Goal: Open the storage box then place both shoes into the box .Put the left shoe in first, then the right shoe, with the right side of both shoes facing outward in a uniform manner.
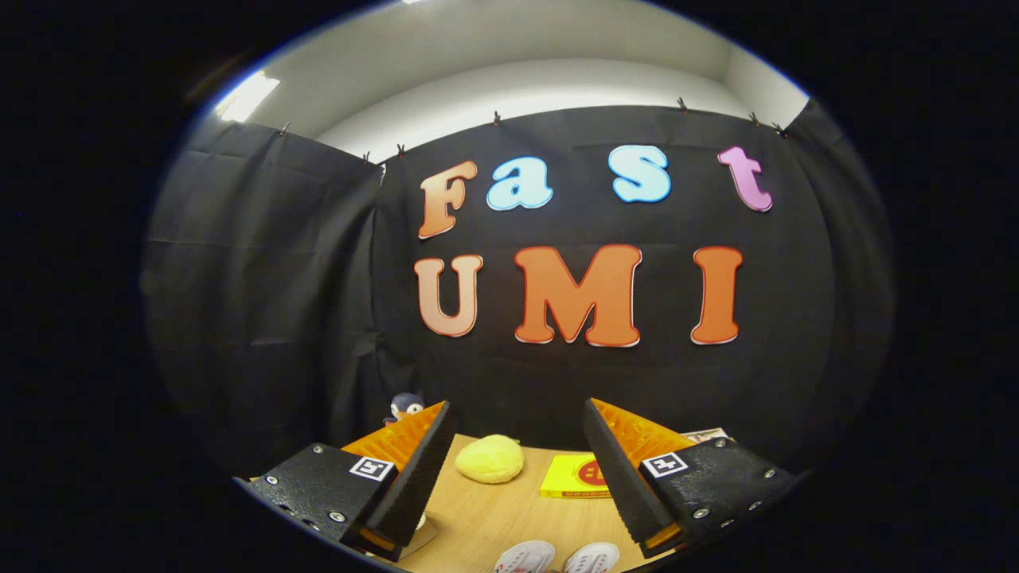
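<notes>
Claw (517,469) is wide open with nothing between its fingers, hanging over the wooden table (486,517), and both white shoes (557,557) sit near, just under it, so I'd say basically nothing's done yet and everything's left.

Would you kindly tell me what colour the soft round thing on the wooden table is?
Pale yellow: the fluffy round plush lies just beyond the open tool, seen in the gripper view.

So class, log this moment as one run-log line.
gripper: open, raised, holding nothing | shoes: on table, between fingers | yellow soft toy, yellow box: beyond | storage box: unseen
</notes>
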Demonstrator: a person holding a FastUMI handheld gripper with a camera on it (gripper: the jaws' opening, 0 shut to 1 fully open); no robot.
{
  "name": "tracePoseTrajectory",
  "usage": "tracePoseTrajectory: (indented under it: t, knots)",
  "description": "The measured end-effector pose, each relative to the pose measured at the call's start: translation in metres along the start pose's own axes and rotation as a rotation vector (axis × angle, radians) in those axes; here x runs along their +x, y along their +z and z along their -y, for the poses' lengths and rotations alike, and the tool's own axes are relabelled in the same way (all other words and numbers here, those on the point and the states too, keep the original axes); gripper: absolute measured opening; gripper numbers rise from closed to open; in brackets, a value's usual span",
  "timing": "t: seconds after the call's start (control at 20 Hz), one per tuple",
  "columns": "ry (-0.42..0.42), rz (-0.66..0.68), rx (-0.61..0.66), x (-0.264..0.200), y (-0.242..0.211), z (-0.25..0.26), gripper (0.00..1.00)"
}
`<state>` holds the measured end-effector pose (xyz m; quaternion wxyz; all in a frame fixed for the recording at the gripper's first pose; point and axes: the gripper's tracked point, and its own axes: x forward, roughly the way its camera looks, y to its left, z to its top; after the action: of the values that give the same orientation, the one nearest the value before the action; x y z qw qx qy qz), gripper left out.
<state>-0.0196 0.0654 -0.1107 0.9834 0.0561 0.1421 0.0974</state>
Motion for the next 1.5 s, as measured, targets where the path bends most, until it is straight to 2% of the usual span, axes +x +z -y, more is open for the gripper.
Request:
tracePoseTrajectory:
  t: [0.5,0.8,1.15,1.5]
  knots:
    - [0.253,-0.463,0.179,0.006,-0.165,-0.088,0.96]
    - [0.400,-0.706,0.433,-0.007,-0.224,-0.148,0.96]
    - [0.470,-0.864,0.556,-0.013,-0.268,-0.186,0.95]
    - [0.456,-0.982,0.756,-0.012,-0.295,-0.199,0.96]
